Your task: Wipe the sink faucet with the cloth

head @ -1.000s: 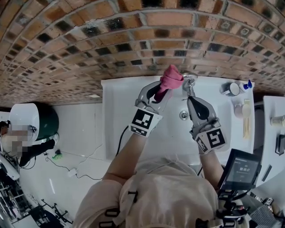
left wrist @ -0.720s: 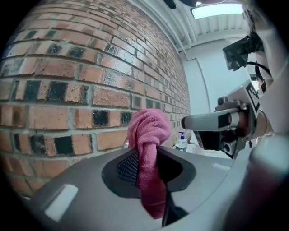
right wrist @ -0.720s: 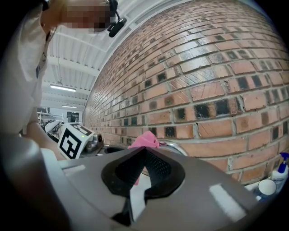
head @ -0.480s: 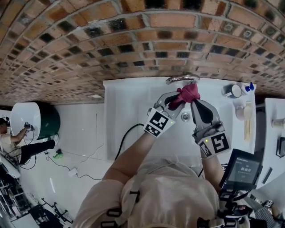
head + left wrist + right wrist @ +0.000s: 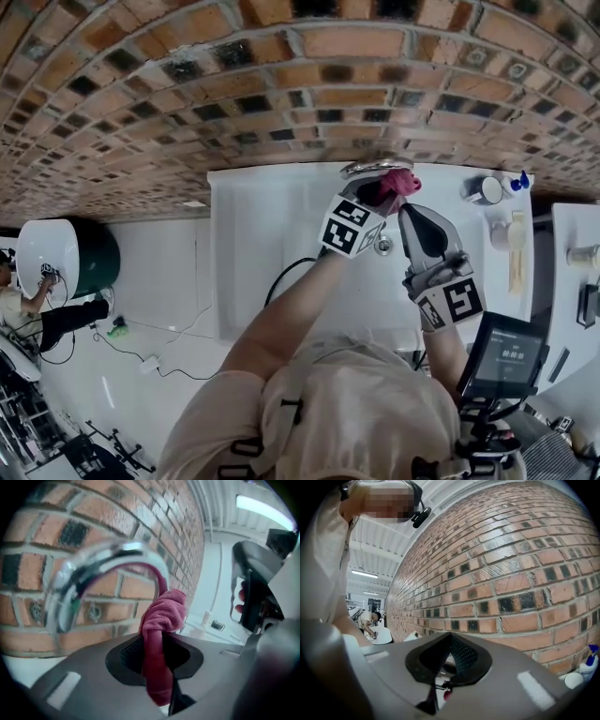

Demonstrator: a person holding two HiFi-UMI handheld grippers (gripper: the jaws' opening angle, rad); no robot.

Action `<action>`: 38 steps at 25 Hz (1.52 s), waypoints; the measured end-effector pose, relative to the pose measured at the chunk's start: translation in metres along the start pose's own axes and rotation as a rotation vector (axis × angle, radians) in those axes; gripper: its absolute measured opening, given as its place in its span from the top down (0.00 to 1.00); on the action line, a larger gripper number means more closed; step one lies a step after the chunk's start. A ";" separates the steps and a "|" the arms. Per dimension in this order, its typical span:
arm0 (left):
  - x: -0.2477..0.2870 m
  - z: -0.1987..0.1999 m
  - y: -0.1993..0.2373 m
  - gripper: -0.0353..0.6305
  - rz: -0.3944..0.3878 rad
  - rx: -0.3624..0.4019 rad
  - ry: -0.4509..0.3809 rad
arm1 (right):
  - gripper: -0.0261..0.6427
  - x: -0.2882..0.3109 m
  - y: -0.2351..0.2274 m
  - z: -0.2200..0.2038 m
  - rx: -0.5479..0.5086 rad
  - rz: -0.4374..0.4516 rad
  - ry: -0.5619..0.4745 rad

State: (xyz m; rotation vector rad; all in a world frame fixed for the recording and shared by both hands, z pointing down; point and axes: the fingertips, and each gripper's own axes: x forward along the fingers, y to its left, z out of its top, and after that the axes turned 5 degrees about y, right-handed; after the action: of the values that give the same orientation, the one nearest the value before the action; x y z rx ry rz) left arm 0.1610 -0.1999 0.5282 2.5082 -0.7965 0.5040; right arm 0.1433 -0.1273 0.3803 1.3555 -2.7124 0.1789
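Note:
My left gripper (image 5: 384, 192) is shut on a pink cloth (image 5: 399, 180), whose bunched end rests against the chrome faucet (image 5: 367, 169) at the back of the white sink (image 5: 272, 253). In the left gripper view the cloth (image 5: 158, 625) stands up between the jaws of my left gripper (image 5: 154, 641) and touches the curved faucet spout (image 5: 110, 557) just under its arch. My right gripper (image 5: 411, 214) hovers over the basin just right of the cloth. Its jaws meet with nothing between them in the right gripper view (image 5: 450, 637).
A brick wall (image 5: 281, 84) rises behind the sink. The drain (image 5: 383, 245) lies below the grippers. A cup (image 5: 486, 189), a blue spray bottle (image 5: 521, 178) and small toiletries (image 5: 517, 251) stand on the right ledge. A screen device (image 5: 506, 358) sits at the lower right.
My left gripper has carried the cloth rightward and down from the faucet's left side to its spout, rolling as it went. The right gripper has barely shifted.

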 end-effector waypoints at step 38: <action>-0.017 0.024 -0.023 0.81 0.063 0.102 -0.152 | 0.97 -0.012 -0.017 0.013 0.022 -0.046 -0.034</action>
State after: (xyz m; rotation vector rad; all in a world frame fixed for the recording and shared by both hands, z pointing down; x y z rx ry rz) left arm 0.1672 -0.1883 0.4929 2.6471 -0.9312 0.3870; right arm 0.1636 -0.1300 0.3668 1.4384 -2.7112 0.1840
